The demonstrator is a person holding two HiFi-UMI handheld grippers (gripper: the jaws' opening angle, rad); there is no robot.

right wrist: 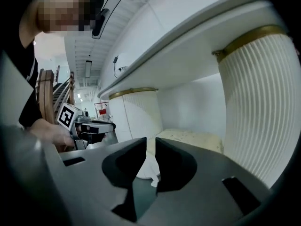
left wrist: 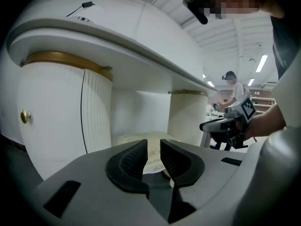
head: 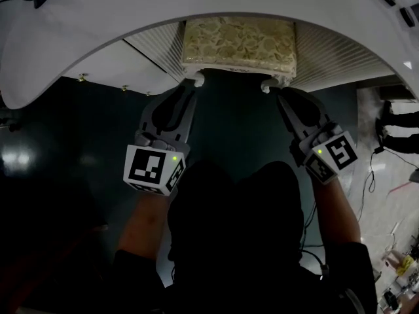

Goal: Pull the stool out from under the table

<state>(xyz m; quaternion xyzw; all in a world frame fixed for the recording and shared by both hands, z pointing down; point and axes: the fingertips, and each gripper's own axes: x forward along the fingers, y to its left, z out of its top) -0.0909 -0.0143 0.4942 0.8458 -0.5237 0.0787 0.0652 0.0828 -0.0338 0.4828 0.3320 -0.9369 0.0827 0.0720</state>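
Cream-cushioned stool (head: 239,41) tucked under white table (head: 98,31), upper centre.
Left gripper (head: 192,85) jaws slightly apart, right gripper (head: 280,95) jaws clenched; both empty, near stool.

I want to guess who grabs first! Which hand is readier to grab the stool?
Probably left. The left gripper and right gripper both sit at the stool's front corners, but the left's jaws stand slightly apart; the right's are shut and must open first.

Cream-gold floral brocade on the stool cushion (head: 239,41); white counter (head: 98,25) with ribbed panels and gold trim; dark teal floor (head: 242,129).
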